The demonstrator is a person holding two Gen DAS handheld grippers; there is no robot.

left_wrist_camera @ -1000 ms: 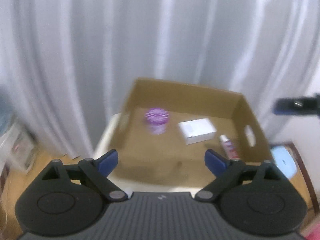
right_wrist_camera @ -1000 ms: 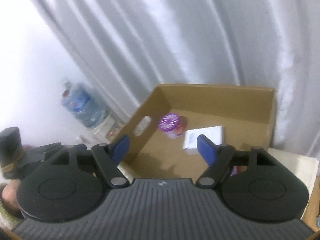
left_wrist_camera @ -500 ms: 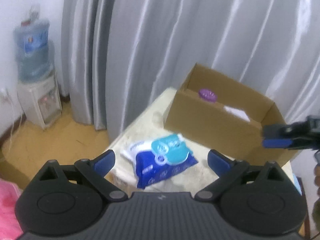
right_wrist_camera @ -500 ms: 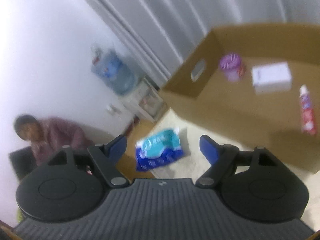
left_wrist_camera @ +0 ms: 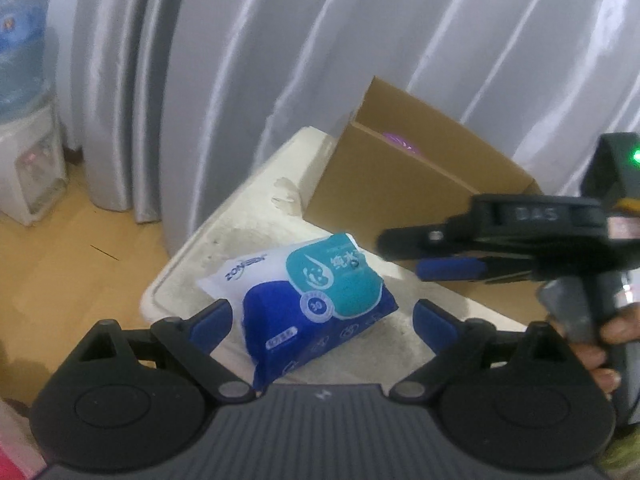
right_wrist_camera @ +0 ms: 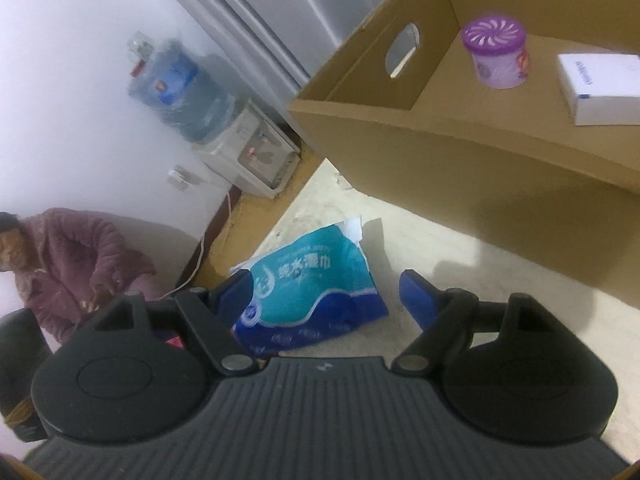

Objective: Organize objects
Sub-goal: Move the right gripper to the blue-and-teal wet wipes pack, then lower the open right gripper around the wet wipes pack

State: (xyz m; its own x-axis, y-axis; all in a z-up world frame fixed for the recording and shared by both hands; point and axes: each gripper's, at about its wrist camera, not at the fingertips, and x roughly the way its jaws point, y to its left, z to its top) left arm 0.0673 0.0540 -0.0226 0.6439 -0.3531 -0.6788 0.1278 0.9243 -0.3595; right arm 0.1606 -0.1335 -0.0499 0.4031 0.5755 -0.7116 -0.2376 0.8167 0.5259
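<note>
A blue and teal pack of wet wipes [left_wrist_camera: 316,304] lies flat on the cream tabletop [left_wrist_camera: 248,232], close to the table's near-left corner and just in front of an open cardboard box [left_wrist_camera: 392,196]. The pack and the box do not touch — a strip of bare tabletop shows between them.

The left gripper [left_wrist_camera: 322,318] points down at the pack with its jaws spread wide; the blue pads stand on either side of the pack in the left wrist view and press on nothing. The right gripper [right_wrist_camera: 324,290] is likewise open, with nothing clamped. In its own view the pack sits between and just beyond its blue fingertips [right_wrist_camera: 416,294], the left tip overlapping the pack's edge, though whether it touches cannot be told. From the left wrist view the right gripper reaches in from the right, above the tabletop between pack and box, and a hand [left_wrist_camera: 604,344] wraps its grip at the right edge.

Inside the box a purple round container [right_wrist_camera: 498,54] with a swirl-patterned lid stands upright toward the far-left corner, below an oval handle cut-out [right_wrist_camera: 402,50] in the left wall. A white carton [right_wrist_camera: 600,84] lies flat to its right, apart from it.

Beyond the table hang pale grey curtains [left_wrist_camera: 280,60]. On the floor at the far left stands a water dispenser [right_wrist_camera: 248,148] with a blue bottle [right_wrist_camera: 180,88] on top — and a person in a mauve padded jacket [right_wrist_camera: 76,264] sits low by the wall at the left.
</note>
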